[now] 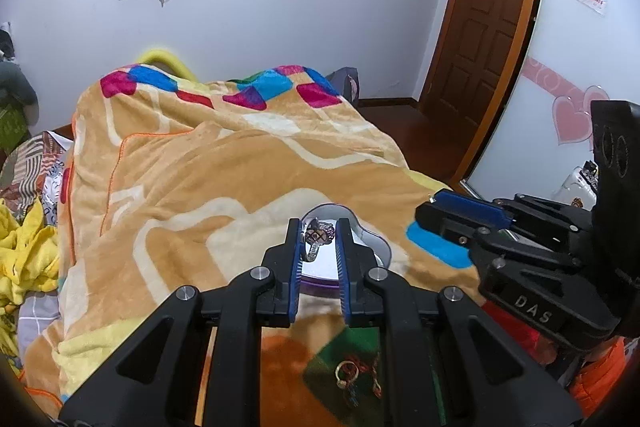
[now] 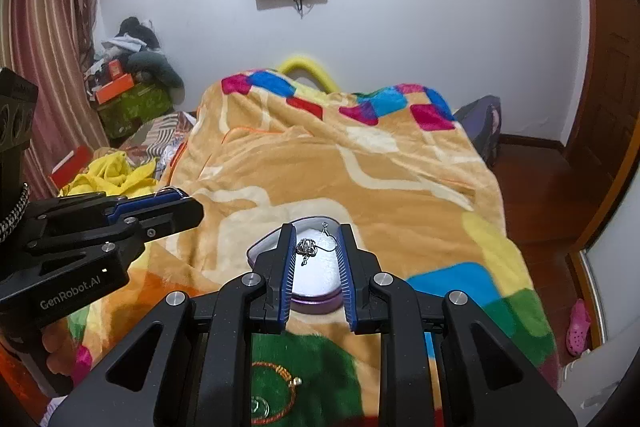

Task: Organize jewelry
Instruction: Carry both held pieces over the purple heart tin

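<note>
My left gripper (image 1: 319,223) is shut on a silver ring (image 1: 316,238) with a dark jewelled top, held just above a heart-shaped box (image 1: 370,241) with a purple rim and white lining. The box lies open on the blanket. My right gripper (image 2: 316,229) is shut on a thin silver chain with a small pendant (image 2: 306,247), which dangles over the same box (image 2: 262,247). Each gripper shows in the other's view: the right gripper (image 1: 434,201) beside the box on the right, the left gripper (image 2: 180,199) on the left. Loose bracelets and a gold ring (image 1: 348,375) lie on a green patch below the fingers.
An orange patterned blanket (image 2: 400,167) covers the bed. Yellow clothes (image 2: 116,173) lie at its left edge, with boxes and bags piled in the corner (image 2: 128,87). A red-and-gold bracelet (image 2: 280,379) sits near me. A wooden door (image 1: 484,23) and floor are on the right.
</note>
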`<state>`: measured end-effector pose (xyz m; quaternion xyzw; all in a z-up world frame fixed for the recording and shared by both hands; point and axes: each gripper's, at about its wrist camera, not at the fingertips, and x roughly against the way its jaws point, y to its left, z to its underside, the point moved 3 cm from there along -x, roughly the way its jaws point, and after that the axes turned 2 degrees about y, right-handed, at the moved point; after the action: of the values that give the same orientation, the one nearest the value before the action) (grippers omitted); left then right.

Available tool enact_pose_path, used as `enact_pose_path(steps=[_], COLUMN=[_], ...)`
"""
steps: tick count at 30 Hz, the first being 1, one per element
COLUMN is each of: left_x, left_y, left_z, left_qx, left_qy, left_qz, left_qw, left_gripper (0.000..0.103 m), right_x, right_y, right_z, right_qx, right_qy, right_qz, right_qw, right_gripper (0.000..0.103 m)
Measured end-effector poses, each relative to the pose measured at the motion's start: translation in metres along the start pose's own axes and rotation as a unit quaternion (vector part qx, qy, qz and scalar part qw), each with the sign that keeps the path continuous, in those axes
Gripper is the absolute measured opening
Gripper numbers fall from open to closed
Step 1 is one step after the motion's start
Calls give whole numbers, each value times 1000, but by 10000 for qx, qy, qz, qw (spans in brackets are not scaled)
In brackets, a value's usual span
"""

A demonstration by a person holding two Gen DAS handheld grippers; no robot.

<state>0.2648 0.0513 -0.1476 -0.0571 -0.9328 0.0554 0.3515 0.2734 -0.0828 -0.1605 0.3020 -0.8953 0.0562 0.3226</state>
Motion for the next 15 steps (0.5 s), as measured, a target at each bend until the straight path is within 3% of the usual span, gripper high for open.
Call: enact_pose_path(steps=[15], left_x=[-56], left_y=[11], left_z=[0], left_qx=[45], left_qy=[601], left_qz=[300], left_qw=[9977], left_gripper=[15], right_x=[-48], right_y=[-9], right_z=[9], right_qx=[90], right_qy=[678], right_qz=[-391], right_qw=[9969], right_gripper=[19])
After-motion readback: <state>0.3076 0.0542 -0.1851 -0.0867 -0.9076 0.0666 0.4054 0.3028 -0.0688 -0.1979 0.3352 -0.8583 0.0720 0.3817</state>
